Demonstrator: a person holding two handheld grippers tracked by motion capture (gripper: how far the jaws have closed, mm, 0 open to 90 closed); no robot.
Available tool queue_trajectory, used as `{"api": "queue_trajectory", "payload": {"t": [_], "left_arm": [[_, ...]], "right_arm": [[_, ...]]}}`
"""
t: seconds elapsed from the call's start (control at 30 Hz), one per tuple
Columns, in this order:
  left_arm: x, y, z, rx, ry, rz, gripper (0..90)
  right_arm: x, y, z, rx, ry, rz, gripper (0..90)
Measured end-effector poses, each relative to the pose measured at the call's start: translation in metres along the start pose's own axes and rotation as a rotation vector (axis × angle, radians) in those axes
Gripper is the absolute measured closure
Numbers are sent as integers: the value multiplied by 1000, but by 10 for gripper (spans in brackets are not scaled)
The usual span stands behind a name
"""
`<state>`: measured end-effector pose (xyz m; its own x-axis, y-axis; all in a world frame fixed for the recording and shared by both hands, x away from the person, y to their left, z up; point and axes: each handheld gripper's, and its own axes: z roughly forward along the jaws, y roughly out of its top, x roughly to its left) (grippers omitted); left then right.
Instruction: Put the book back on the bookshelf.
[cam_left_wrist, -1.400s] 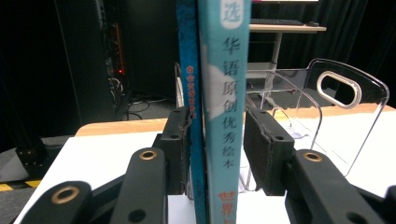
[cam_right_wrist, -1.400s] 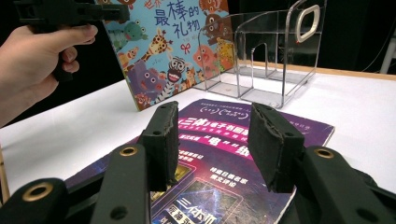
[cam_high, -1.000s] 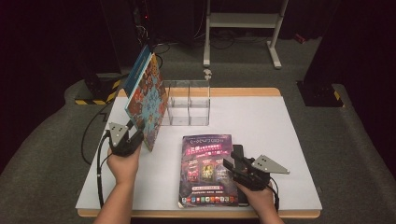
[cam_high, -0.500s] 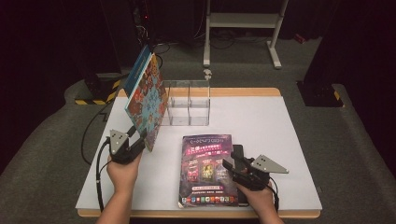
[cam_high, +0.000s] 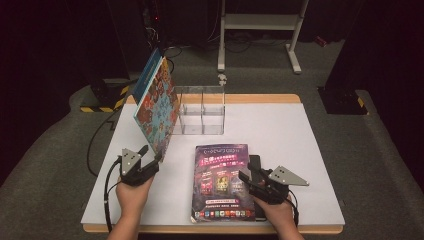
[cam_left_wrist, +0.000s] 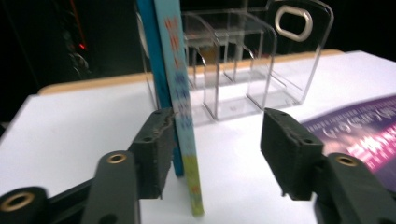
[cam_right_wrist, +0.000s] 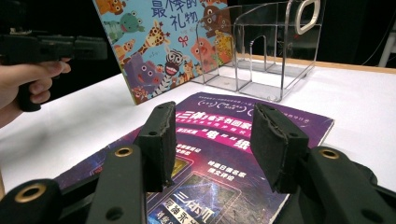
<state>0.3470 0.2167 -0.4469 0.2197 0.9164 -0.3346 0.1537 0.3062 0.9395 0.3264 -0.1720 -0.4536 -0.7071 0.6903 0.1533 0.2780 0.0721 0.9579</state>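
Left tongs (cam_left_wrist: 215, 154) hide the picture book (cam_left_wrist: 180, 93) corner.

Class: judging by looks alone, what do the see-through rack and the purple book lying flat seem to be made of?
The rack looks like clear acrylic or similar hard plastic: fully transparent, glossy, with bright edges. The purple book seems to have a coated paper or thin card cover: printed, faintly shiny, lying slightly curled at its corners.

Open right claw (cam_right_wrist: 212, 144) above flat purple book (cam_right_wrist: 224, 140), apart.
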Motion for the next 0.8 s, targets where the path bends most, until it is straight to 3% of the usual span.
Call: {"api": "queue_trajectory", "payload": {"t": [0.17, 0.33, 0.47, 0.6, 0.8], "left_arm": [[4, -7, -6, 40, -20, -43, 362], [-2, -18, -12, 111, -72, -72, 334], [-12, -32, -14, 164, -111, -61, 292], [-19, -42, -15, 181, -146, -77, 292], [-24, -50, -15, 228, -172, -60, 246]], "right_arm": [[0, 0, 0, 1, -3, -4, 502], [-1, -1, 1, 14, -9, -9, 502], [-1, -2, 1, 26, -28, -12, 499], [-2, -2, 1, 31, -36, -17, 492], [-2, -4, 1, 35, -37, -29, 508]]}}
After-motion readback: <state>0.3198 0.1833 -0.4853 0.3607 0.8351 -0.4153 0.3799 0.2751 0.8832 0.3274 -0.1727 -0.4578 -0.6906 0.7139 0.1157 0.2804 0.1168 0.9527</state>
